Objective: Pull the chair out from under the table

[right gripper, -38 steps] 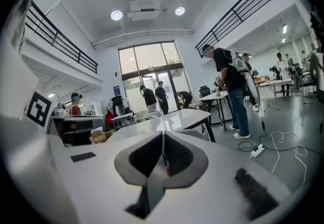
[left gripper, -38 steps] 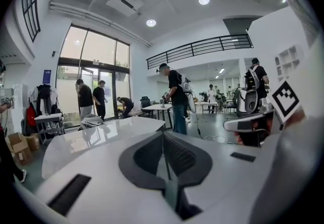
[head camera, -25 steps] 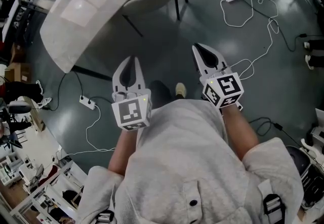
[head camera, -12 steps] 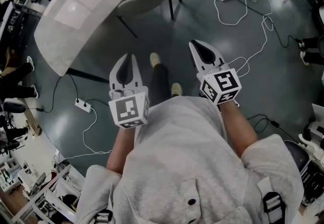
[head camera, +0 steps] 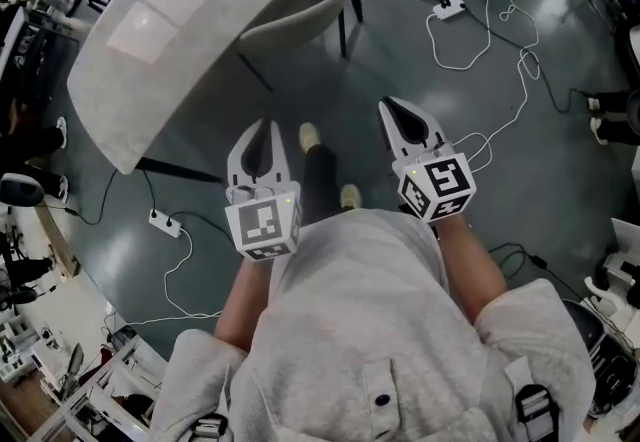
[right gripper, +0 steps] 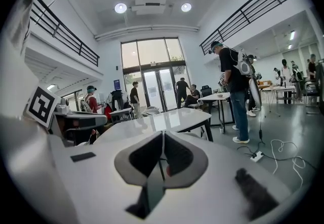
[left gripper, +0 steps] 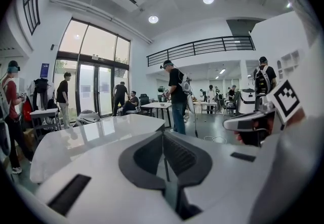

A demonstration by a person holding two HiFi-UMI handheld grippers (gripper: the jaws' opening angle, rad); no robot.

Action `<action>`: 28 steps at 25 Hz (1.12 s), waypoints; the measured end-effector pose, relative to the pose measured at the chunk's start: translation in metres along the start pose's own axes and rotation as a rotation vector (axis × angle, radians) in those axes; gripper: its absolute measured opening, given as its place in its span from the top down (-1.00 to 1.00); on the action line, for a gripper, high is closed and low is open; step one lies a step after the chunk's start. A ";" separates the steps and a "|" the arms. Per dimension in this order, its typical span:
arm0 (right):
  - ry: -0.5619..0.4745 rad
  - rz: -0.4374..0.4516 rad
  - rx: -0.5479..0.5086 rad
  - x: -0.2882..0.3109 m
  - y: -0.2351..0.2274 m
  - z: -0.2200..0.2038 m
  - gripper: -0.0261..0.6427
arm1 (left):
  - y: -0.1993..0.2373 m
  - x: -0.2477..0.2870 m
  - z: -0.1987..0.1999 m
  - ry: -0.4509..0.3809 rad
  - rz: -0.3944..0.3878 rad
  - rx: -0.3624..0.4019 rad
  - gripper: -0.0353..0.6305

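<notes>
A pale grey chair (head camera: pixel 295 18) is tucked under the white table (head camera: pixel 150 40) at the top of the head view, its seat and dark legs showing past the table's edge. My left gripper (head camera: pixel 259 126) and right gripper (head camera: pixel 392 107) are both shut and empty, held side by side in the air over the dark floor, well short of the chair. In the left gripper view the table top (left gripper: pixel 86 139) lies ahead past the shut left gripper (left gripper: pixel 163 136). The right gripper view shows the table (right gripper: pixel 167 119) and one of its dark legs beyond the shut right gripper (right gripper: pixel 163 135).
White cables and power strips (head camera: pixel 450 6) lie on the floor to the right and another strip (head camera: pixel 163 222) to the left. My shoe (head camera: pixel 310 137) is on the floor between the grippers. People (left gripper: pixel 177 96) stand at other tables further back.
Both grippers have drifted slightly forward with my step toward the table; my foot has swung ahead. The chair has not moved and the jaws stay shut.
</notes>
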State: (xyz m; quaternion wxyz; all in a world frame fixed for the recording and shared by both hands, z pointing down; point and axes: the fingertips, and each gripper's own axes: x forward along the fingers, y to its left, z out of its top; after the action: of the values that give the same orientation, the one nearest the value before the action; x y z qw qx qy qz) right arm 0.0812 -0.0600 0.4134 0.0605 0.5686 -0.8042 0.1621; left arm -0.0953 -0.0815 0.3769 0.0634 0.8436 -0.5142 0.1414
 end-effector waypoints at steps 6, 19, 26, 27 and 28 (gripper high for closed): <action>0.037 -0.001 -0.007 0.048 -0.014 0.010 0.84 | 0.026 0.049 0.005 0.024 -0.010 -0.014 0.85; 0.099 0.021 -0.073 0.169 -0.040 0.050 0.84 | 0.087 0.147 0.019 0.072 -0.031 -0.047 0.85; 0.153 0.023 -0.146 0.223 -0.039 0.055 0.84 | 0.115 0.187 0.016 0.100 -0.083 -0.052 0.85; 0.165 0.024 -0.159 0.229 -0.040 0.054 0.84 | 0.116 0.193 0.016 0.100 -0.099 -0.053 0.85; 0.177 0.024 -0.170 0.234 -0.041 0.052 0.84 | 0.117 0.198 0.016 0.103 -0.112 -0.053 0.85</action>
State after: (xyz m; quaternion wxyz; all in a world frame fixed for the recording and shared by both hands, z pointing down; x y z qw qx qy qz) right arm 0.0432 -0.2988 0.4386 0.1773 0.5352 -0.8133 0.1438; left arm -0.1111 -0.3078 0.4175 0.1201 0.8606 -0.4659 0.1673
